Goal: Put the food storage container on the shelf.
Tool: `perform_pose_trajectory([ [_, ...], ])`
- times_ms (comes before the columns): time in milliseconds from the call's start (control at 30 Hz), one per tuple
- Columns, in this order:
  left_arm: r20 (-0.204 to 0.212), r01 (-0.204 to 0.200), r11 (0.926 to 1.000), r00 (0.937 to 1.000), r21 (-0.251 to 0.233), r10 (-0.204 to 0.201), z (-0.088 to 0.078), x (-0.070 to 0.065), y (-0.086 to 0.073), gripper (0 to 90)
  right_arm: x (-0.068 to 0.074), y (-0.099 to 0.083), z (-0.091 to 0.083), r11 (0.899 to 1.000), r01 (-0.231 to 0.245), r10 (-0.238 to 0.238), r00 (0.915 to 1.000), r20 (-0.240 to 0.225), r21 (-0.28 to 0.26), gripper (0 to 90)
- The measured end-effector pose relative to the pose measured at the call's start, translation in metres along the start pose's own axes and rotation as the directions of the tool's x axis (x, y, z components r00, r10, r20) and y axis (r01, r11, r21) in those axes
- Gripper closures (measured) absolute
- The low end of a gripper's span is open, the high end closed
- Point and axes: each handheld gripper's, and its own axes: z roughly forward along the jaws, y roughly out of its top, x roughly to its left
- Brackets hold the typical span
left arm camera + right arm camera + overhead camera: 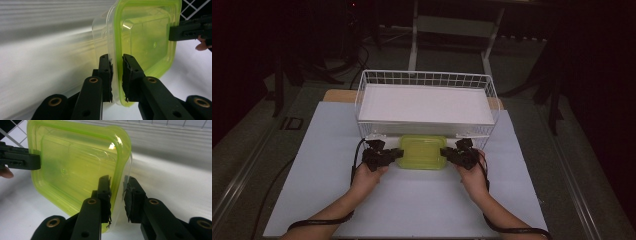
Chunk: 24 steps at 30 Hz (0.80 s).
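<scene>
A clear plastic container with a yellow-green lid sits on the white table cover just in front of the wire basket. My left gripper is at its left end, jaws closed on the lid rim and clear wall. My right gripper holds the opposite end the same way, the rim between its pads. Each gripper view also shows the other gripper's jaw at the container's far edge: the right gripper and the left gripper.
A white wire basket stands directly behind the container, with a white flat panel lying across it. The white table cover stretches toward the person. Cables trail from both grippers along the forearms. The surroundings are dark floor and frames.
</scene>
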Motion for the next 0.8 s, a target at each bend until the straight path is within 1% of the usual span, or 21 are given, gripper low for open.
perform_pose_trajectory([
  [33, 0.0, -0.006, 0.9999, 1.0, -0.009, 0.006, 0.0, 0.0, 0.0, 77.8, -0.001, 0.0, 0.0, 1.0, 0.001, -0.001, 1.0, 0.0, -0.003, 76.0],
  [67, 0.007, 0.0, 0.9998, 1.0, -0.02, 0.0, 0.001, 0.002, 0.0, 77.7, -0.001, 0.001, 0.0, 1.0, -0.001, 0.001, 1.0, 0.001, -0.007, 75.7],
  [100, 0.009, -0.002, 0.9998, 1.0, -0.021, 0.002, 0.001, 0.003, 0.001, 77.7, -0.001, 0.0, 0.001, 1.0, -0.003, 0.003, 1.0, 0.005, -0.014, 75.3],
  [133, 0.005, -0.01, 0.9995, 0.9999, -0.029, 0.01, 0.001, 0.003, 0.001, 77.5, -0.001, 0.0, 0.001, 1.0, 0.0, 0.0, 1.0, 0.009, -0.018, 74.9],
  [233, -0.004, -0.017, 0.9986, 0.9998, -0.051, 0.017, 0.002, 0.004, 0.001, 76.2, 0.0, 0.001, 0.001, 0.999, 0.016, -0.015, 0.9994, 0.03, -0.035, 73.6],
  [300, -0.018, -0.022, 0.9974, 0.9996, -0.069, 0.021, 0.004, 0.004, 0.002, 74.9, 0.0, 0.001, 0.002, 0.999, 0.012, -0.01, 0.9992, 0.039, -0.046, 72.5],
  [367, -0.019, -0.025, 0.9967, 0.9995, -0.077, 0.024, 0.005, 0.007, 0.003, 73.6, 0.0, 0.002, 0.004, 0.998, 0.018, -0.015, 0.9983, 0.057, -0.054, 71.4],
  [433, -0.029, -0.033, 0.9958, 0.9991, -0.086, 0.03, 0.006, 0.007, 0.004, 71.8, -0.001, 0.004, 0.005, 0.998, 0.017, -0.013, 0.9979, 0.063, -0.06, 70.4],
  [500, -0.03, -0.035, 0.9954, 0.999, -0.089, 0.033, 0.009, 0.008, 0.005, 68.6, -0.001, 0.005, 0.008, 0.998, 0.009, -0.004, 0.9969, 0.079, -0.066, 69.1],
  [533, -0.032, -0.032, 0.9949, 0.9991, -0.096, 0.029, 0.01, 0.009, 0.005, 67.3, 0.0, 0.006, 0.009, 0.998, 0.007, -0.001, 0.996, 0.089, -0.068, 68.6],
  [567, -0.025, -0.023, 0.9948, 0.9995, -0.1, 0.02, 0.011, 0.01, 0.005, 66.6, 0.0, 0.007, 0.01, 0.998, 0.005, 0.002, 0.9953, 0.097, -0.068, 66.7],
  [600, -0.028, -0.027, 0.9942, 0.9993, -0.104, 0.024, 0.012, 0.01, 0.005, 64.7, 0.0, 0.008, 0.012, 0.997, 0.01, -0.003, 0.9953, 0.097, -0.073, 64.9],
  [733, -0.026, -0.032, 0.9933, 0.9992, -0.111, 0.029, 0.014, 0.012, 0.006, 62.0, -0.001, 0.008, 0.016, 0.997, -0.006, 0.013, 0.9952, 0.097, -0.079, 59.3],
  [767, -0.018, -0.024, 0.9938, 0.9996, -0.109, 0.022, 0.014, 0.013, 0.006, 59.2, 0.0, 0.008, 0.017, 0.997, 0.011, -0.001, 0.9931, 0.117, -0.082, 59.3],
  [800, -0.008, -0.002, 0.9939, 1.0, -0.11, 0.001, 0.015, 0.014, 0.006, 58.3, 0.001, 0.008, 0.019, 0.996, 0.035, -0.023, 0.9898, 0.141, -0.082, 59.1],
])
